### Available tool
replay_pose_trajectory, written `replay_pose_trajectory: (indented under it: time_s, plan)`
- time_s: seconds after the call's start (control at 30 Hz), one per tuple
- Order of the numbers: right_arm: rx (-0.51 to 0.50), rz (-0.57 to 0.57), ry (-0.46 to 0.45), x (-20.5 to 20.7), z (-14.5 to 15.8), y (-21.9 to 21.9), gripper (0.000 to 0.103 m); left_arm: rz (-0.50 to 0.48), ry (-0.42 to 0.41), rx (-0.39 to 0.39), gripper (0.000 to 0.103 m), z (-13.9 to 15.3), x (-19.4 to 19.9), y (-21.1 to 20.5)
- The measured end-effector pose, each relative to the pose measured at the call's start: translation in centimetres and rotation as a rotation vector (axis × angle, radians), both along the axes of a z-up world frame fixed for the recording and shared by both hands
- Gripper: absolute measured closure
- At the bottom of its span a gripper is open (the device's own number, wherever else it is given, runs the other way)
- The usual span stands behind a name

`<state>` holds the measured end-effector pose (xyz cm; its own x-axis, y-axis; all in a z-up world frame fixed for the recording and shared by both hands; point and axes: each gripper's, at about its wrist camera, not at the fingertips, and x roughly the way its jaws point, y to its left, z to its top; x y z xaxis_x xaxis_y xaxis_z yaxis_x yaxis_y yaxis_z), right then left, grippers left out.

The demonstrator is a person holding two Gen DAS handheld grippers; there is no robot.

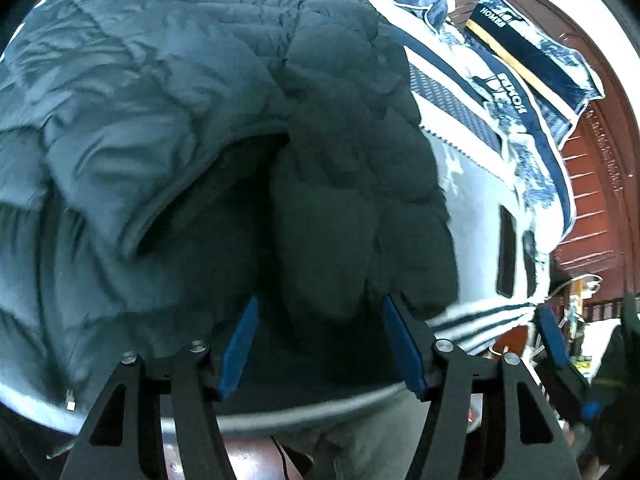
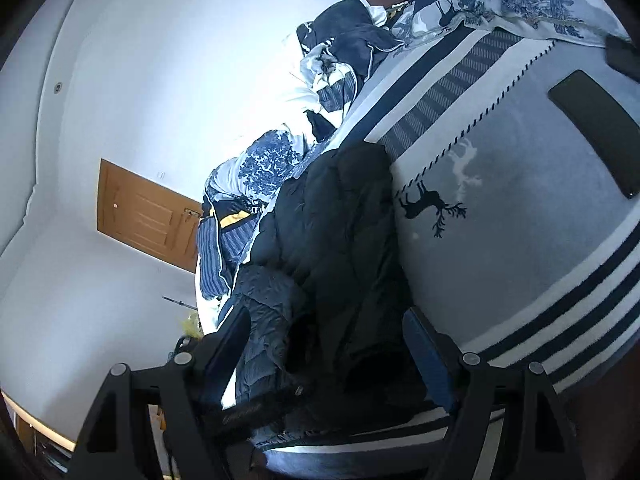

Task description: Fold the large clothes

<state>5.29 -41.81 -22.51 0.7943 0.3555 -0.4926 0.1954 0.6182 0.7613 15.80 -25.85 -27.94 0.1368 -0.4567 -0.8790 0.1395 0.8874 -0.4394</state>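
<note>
Jacket [image 1: 200,120] bulges between both spread tools [image 1: 320,344] [image 2: 328,356].

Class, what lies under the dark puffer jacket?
The puffer jacket lies on a grey deer-print blanket with navy stripes. What the blanket hides beneath the jacket cannot be seen.

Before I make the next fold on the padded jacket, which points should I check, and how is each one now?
1. Left claw open around a jacket fold: ok.
2. Right claw open around jacket bulk: ok.
3. Either claw gripping fabric: not ok, both open.
4. Jacket lies on the bed cover: ok.
5. Two dark flat objects beside the jacket, clear of the fold: cannot tell.
6. Sleeves tucked in: cannot tell.
</note>
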Motion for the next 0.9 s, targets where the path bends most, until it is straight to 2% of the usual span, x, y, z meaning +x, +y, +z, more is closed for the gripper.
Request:
replay_pose_trajectory:
  time_s: [0.07, 0.1, 0.13, 0.2, 0.37, 0.5, 0.63, 0.73, 0.83, 0.9]
  plan:
    - [0.002, 0.007, 0.001, 0.2, -0.2, -0.1, 0.022, 0.001, 0.02, 0.001, 0.06, -0.9, 0.7, -0.6]
    - [0.003, 0.011, 0.002, 0.4, -0.4, -0.1, 0.022, -0.007, 0.03, -0.011, 0.082, -1.0, 0.9, -0.9]
    - [0.003, 0.012, 0.003, 0.4, -0.5, 0.1, 0.022, -0.019, 0.018, -0.016, 0.092, -0.7, 0.8, -1.1]
    - [0.0, 0.022, 0.005, 0.7, -0.8, 0.2, 0.022, -0.05, -0.056, -0.008, 0.094, 1.3, 0.1, -1.4]
    - [-0.013, 0.055, -0.007, 1.6, -0.5, 0.5, 0.022, -0.068, -0.249, -0.075, 0.097, 9.0, -1.5, 0.1]
    - [0.008, 0.096, -0.054, 3.0, 1.3, 0.5, 0.022, -0.067, -0.34, -0.145, 0.097, 14.4, -1.0, 2.1]
    - [0.028, 0.158, -0.09, 6.6, 3.6, 0.9, 0.022, -0.049, -0.345, -0.221, 0.097, 17.1, 1.4, 5.0]
    - [0.086, 0.194, -0.109, 10.9, 4.6, 0.5, 0.022, -0.02, -0.357, -0.229, 0.097, 18.1, 3.4, 7.2]
    - [0.155, 0.171, -0.106, 16.0, 4.5, -0.7, 0.022, 0.011, -0.363, -0.231, 0.097, 18.8, 5.5, 9.2]
    - [0.165, 0.131, -0.073, 19.4, 4.1, -1.6, 0.022, 0.027, -0.356, -0.232, 0.097, 19.1, 6.7, 10.6]
